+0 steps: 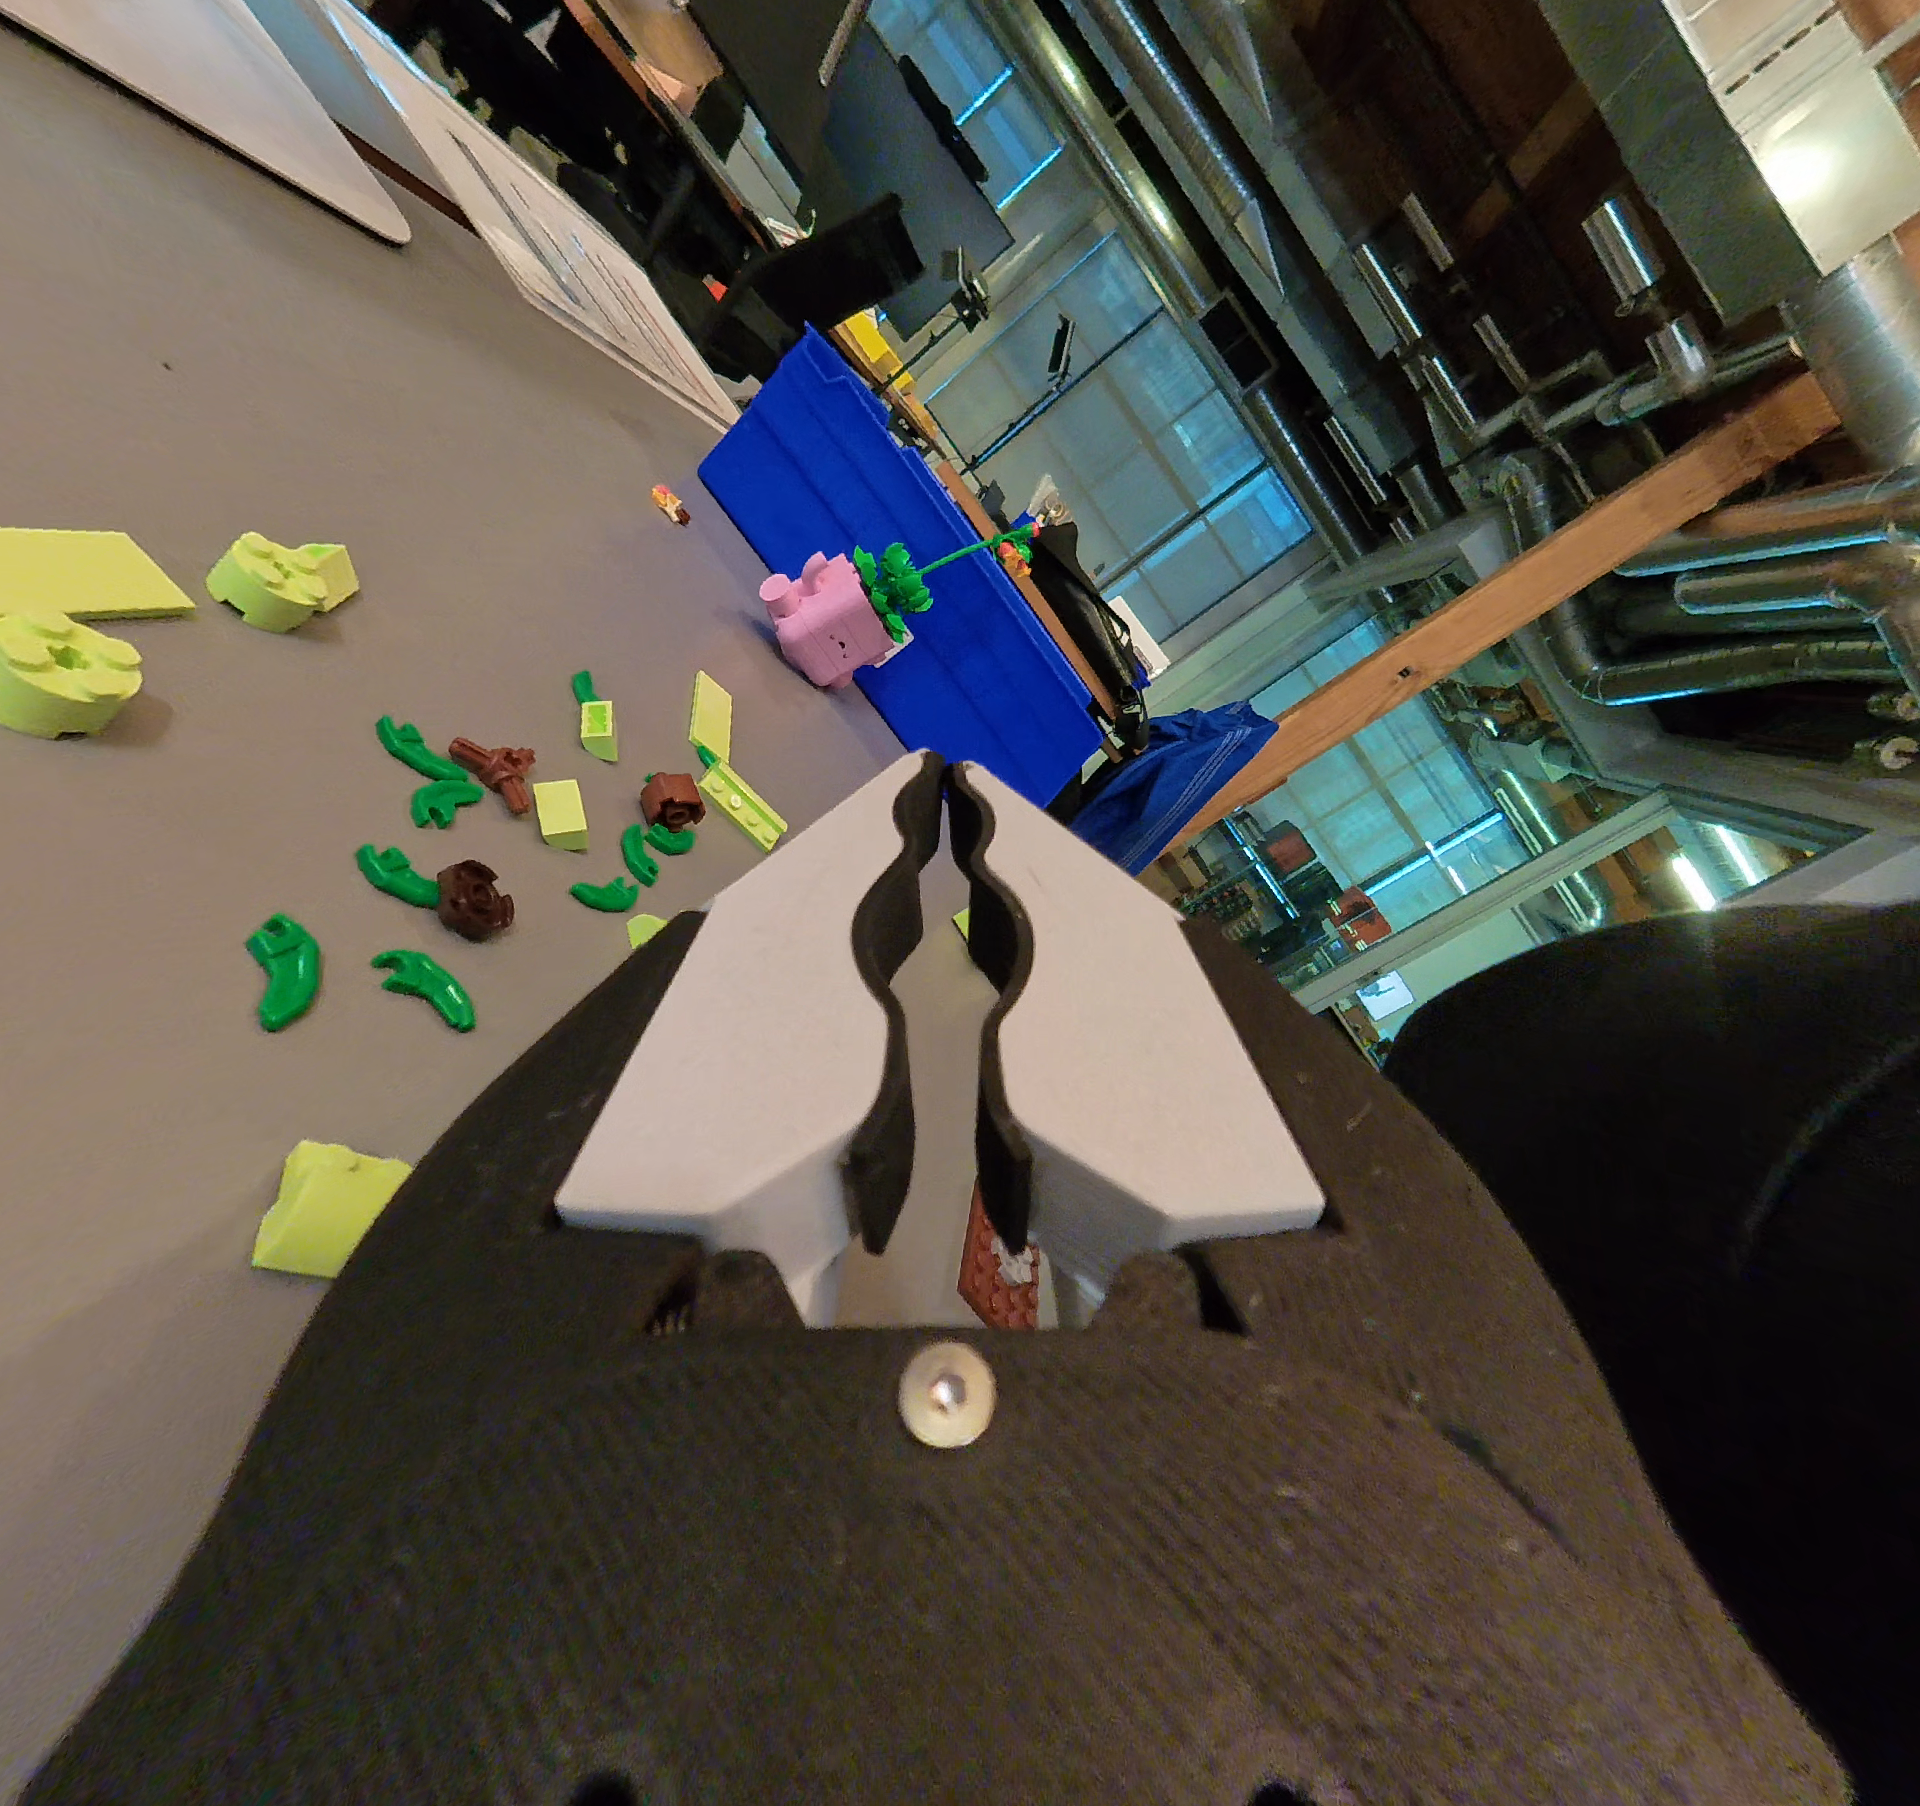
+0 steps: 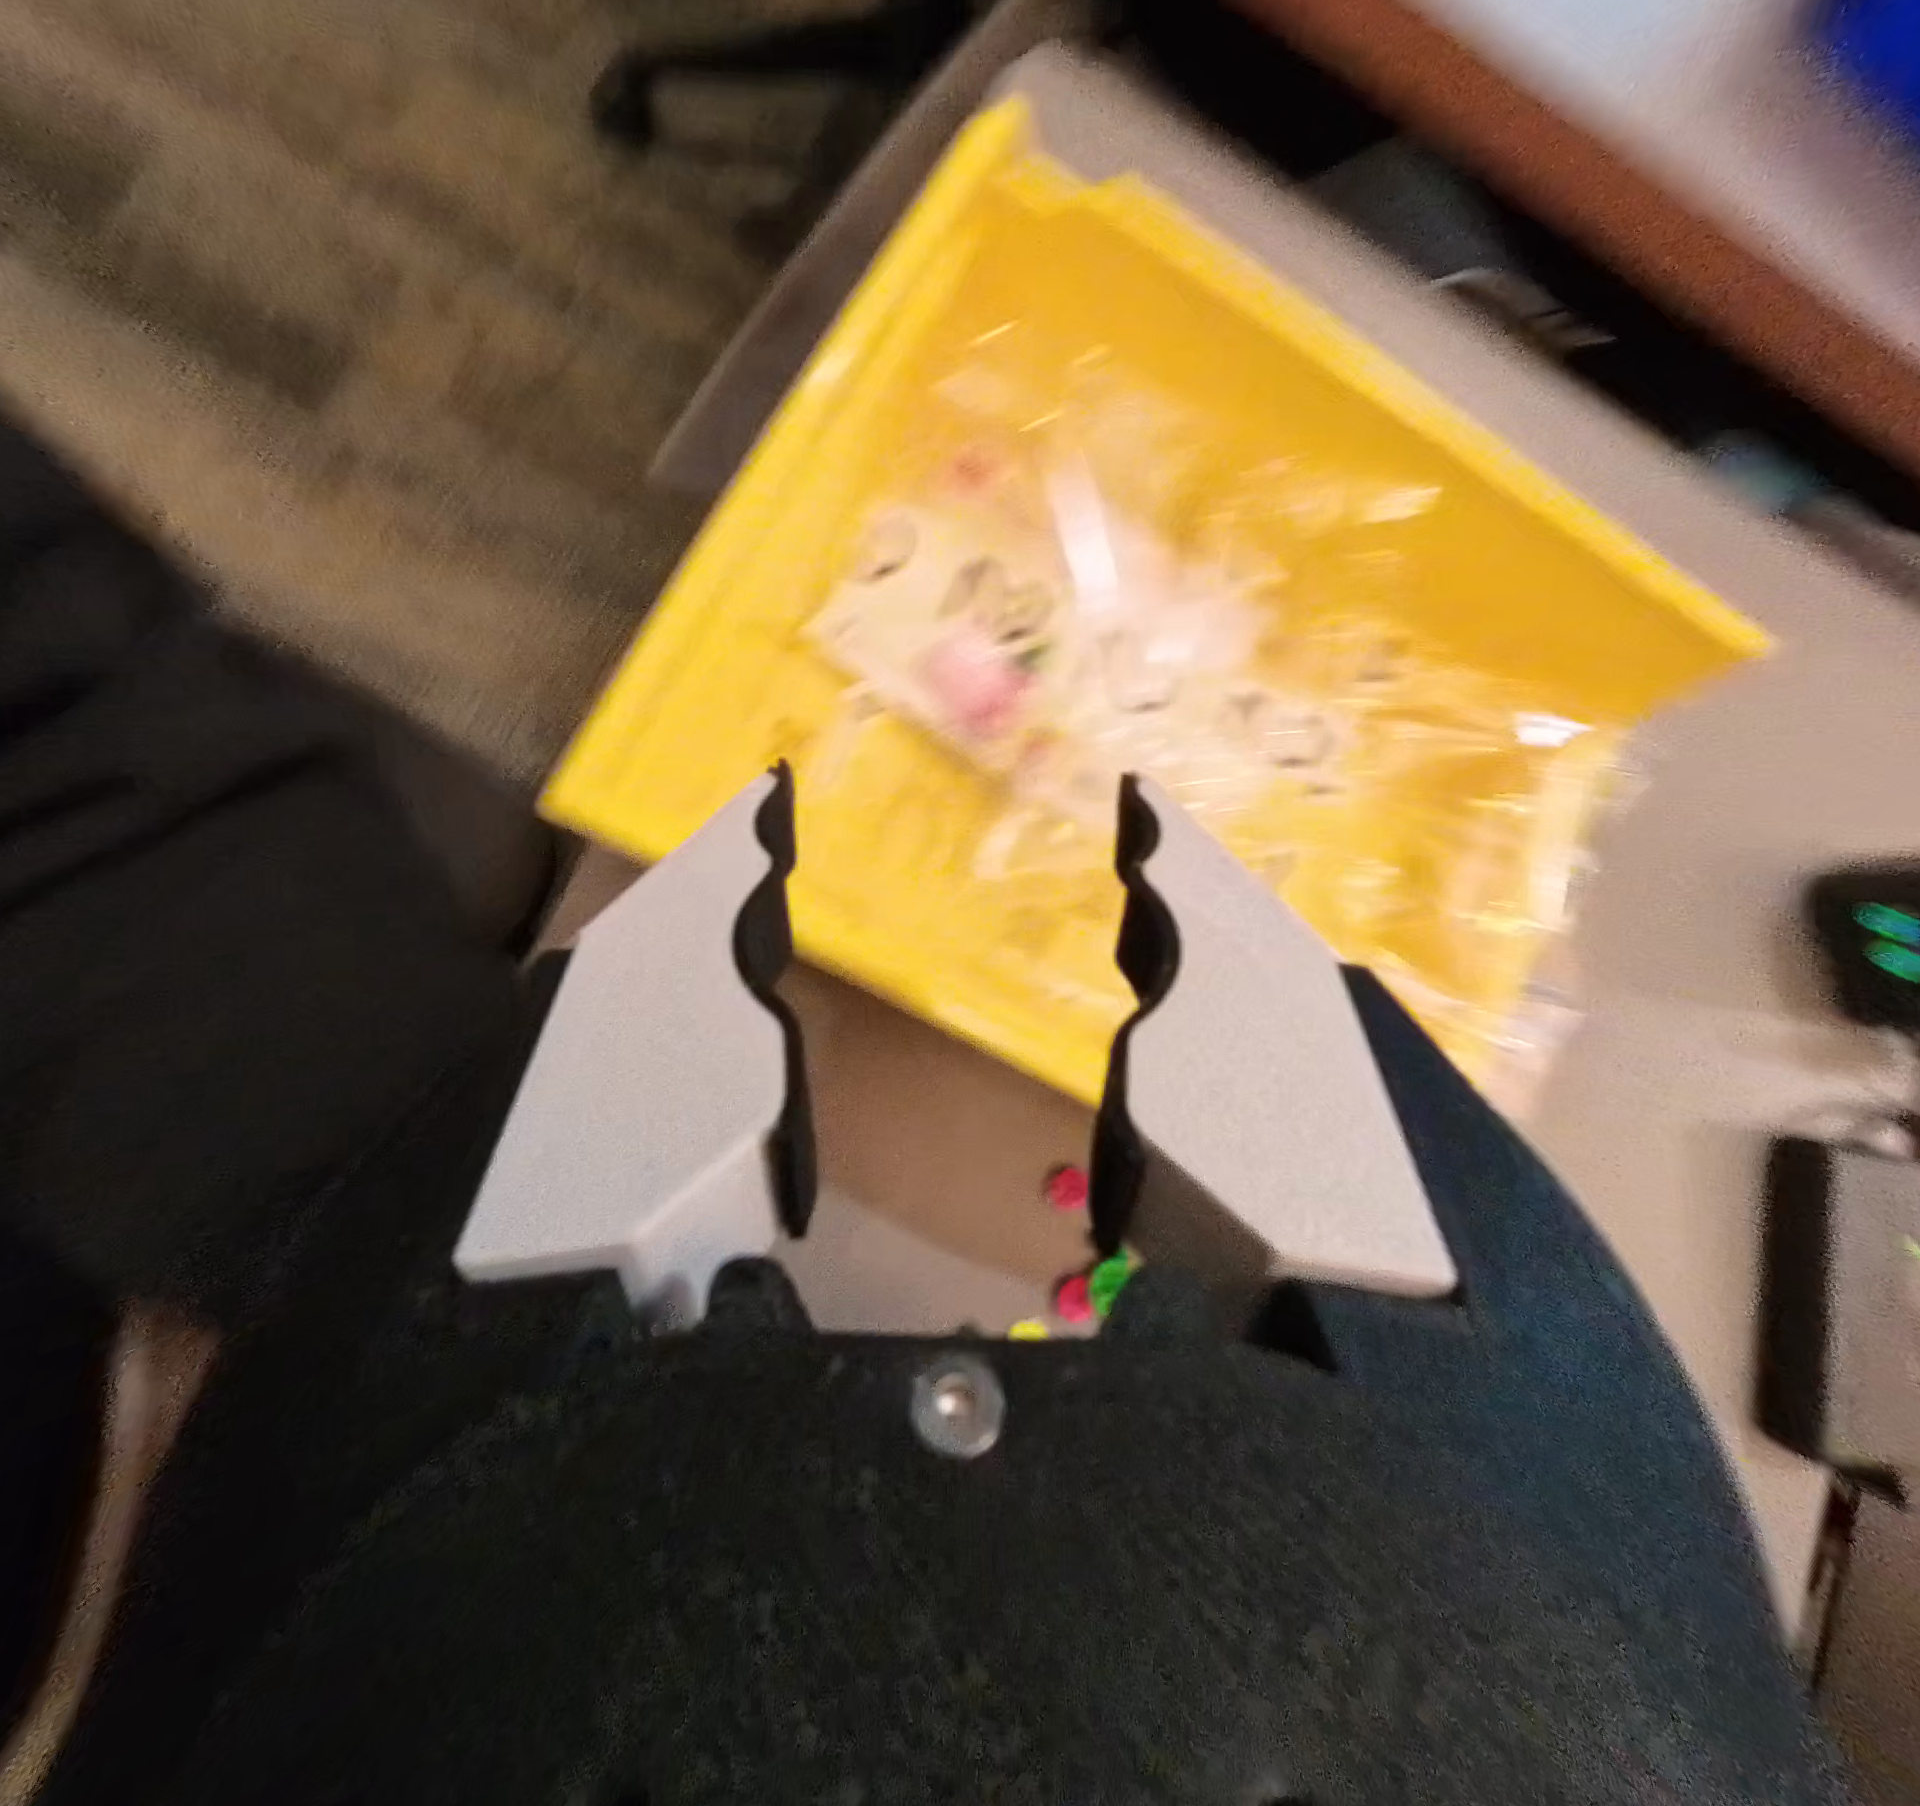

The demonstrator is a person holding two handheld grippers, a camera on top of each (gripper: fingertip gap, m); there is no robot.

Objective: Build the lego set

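In the left wrist view my left gripper is shut with its tips touching and nothing visible between them, held tilted over a grey table. Loose pieces lie left of it: lime green bricks, dark green leaf pieces and brown round pieces. A pink built pot with a green plant stem stands farther off. A reddish-brown studded plate shows through the gap near the finger bases. In the blurred right wrist view my right gripper is open and empty over a yellow bin holding clear plastic bags.
A blue bin lies on its side behind the pink pot. White boards rest at the table's far left. Small red and green pieces lie under my right gripper. A dark sleeve fills the right of the left view. Tip to tip, the grippers are about 35 cm apart.
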